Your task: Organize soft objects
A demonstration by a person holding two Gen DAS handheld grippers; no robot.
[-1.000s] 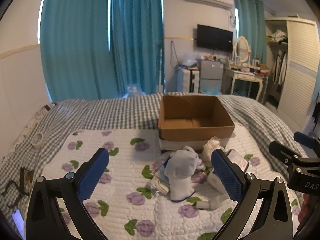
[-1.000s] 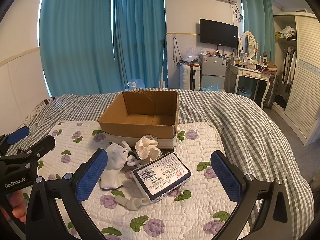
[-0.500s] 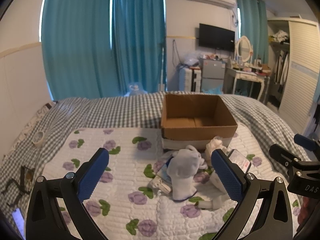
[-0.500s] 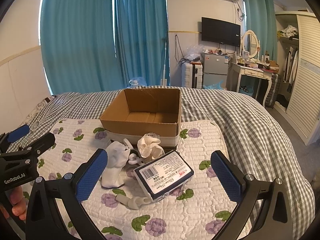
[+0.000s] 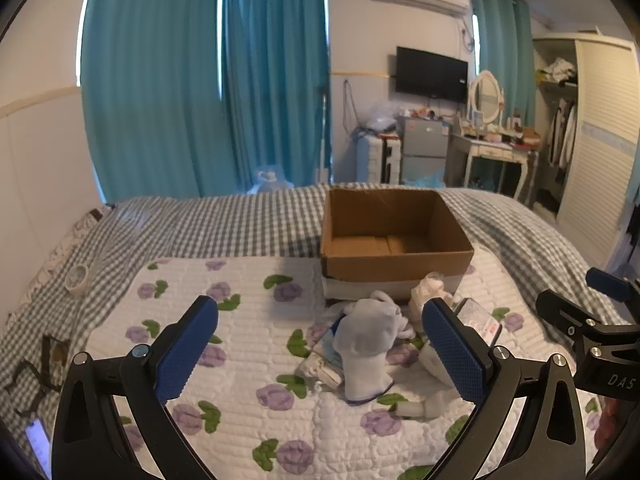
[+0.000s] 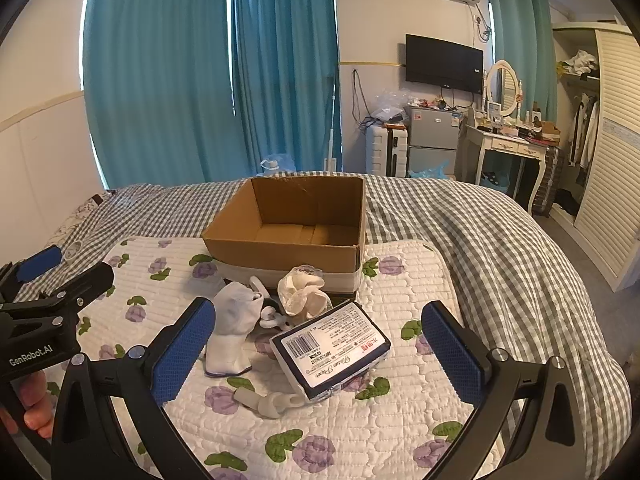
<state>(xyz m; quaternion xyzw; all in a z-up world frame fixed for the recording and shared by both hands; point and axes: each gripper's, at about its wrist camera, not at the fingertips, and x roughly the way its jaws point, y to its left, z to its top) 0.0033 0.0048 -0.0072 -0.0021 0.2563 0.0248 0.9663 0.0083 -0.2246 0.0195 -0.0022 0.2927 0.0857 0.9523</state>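
A small heap of soft things lies on the quilt just ahead of both tools, between them and the box: a limp white sock with a dark-edged cuff [image 6: 232, 326], a crumpled cream lace cloth [image 6: 302, 292] touching the box front, a rectangular plastic-wrapped tissue pack with a dark border and barcode [image 6: 330, 350], and a pale rolled piece [image 6: 268, 402] nearest the right tool. The sock and the cloth look light and floppy; they should bunch under a pinch, so taking a thick fold near the middle seems safer than a thin edge. The tissue pack is likely squashy but slick in its wrap, best gripped across its short width. The right gripper [image 6: 318, 354] is spread wide and holds nothing, the pack lying ahead between its blue pads. The left gripper [image 5: 320, 354] is likewise released and empty, the sock ahead toward its right finger. Just beyond the heap stands the open brown cardboard box [image 6: 280, 250], apparently empty. All rest on a white quilted mat with purple flowers [image 6: 400, 280], spread over a grey checked bedcover [image 6: 500, 240].
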